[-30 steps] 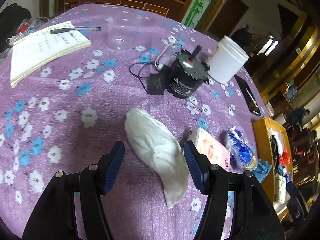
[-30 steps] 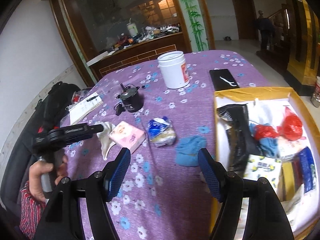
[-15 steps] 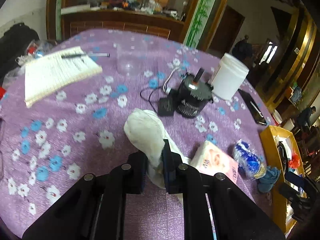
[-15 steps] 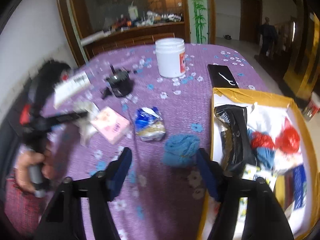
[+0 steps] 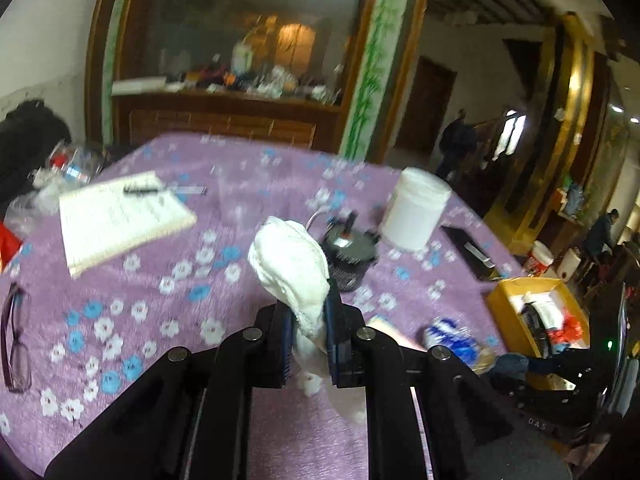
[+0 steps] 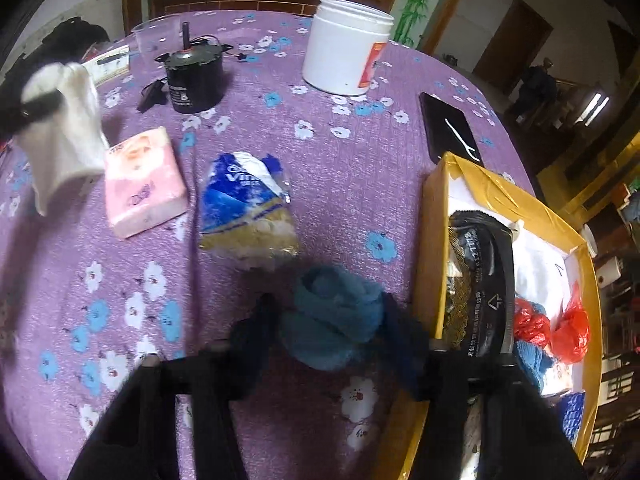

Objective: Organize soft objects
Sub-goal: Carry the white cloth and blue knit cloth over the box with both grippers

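My left gripper is shut on a white sock and holds it lifted above the purple flowered table; the sock also shows in the right wrist view, hanging at the left. My right gripper is open, its fingers on either side of a blue cloth ball lying on the table beside the yellow box. The box holds a black packet, red bags and other soft items.
A pink tissue pack and a blue-and-white bag lie mid-table. A black motor, white tub, black phone, notebook and glasses are also on the table.
My left gripper closed on the white sock and lifted it off the table. My right gripper moved forward and down until its fingers flank the blue cloth ball.
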A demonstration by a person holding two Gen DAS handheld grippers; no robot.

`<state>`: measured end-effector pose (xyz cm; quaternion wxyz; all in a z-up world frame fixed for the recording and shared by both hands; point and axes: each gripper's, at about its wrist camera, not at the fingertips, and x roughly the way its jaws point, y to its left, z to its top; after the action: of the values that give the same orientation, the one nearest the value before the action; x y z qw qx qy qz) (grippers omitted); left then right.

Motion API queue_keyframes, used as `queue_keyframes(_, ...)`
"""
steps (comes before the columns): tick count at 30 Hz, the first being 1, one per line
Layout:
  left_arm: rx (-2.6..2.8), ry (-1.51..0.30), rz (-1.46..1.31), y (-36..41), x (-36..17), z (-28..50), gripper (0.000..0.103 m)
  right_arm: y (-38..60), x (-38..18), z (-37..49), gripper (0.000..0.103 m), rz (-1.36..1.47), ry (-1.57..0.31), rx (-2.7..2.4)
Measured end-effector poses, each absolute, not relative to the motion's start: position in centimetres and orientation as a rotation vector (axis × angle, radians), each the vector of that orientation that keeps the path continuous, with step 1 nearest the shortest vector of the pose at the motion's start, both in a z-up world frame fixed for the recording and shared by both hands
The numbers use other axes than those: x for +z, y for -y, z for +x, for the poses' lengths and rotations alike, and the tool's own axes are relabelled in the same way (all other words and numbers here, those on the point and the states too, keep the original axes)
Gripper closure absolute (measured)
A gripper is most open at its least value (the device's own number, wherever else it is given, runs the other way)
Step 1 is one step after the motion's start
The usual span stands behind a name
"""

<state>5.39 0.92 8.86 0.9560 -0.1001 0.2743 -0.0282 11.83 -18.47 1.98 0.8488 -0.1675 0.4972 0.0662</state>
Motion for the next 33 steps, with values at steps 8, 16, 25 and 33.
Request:
queue_keyframes(8,-0.147,-0.489,-0.138,1.0,9.9,4.0,0.092,19.5,7.2,6.8,0.061,-0.061,-0.826,0.313)
queue_keyframes(16,-0.187,-0.489,0.041,6.2,9.5,2.2,0.092,21.3,8.6,4.4,0.061,0.086,-0.738,0.331)
queue_keyframes(25,-0.298,-0.505,0.128,12.0,10.2,0.3,0.092,25.3,9.8,3.3,0.061,0.171,-0.701,0.303)
queue_keyframes(33,-0.387,-0.515,0.163,16.9,11.0,-0.7,0.092,28.4,10.7,2.4,0.061,0.226,-0.672,0.288)
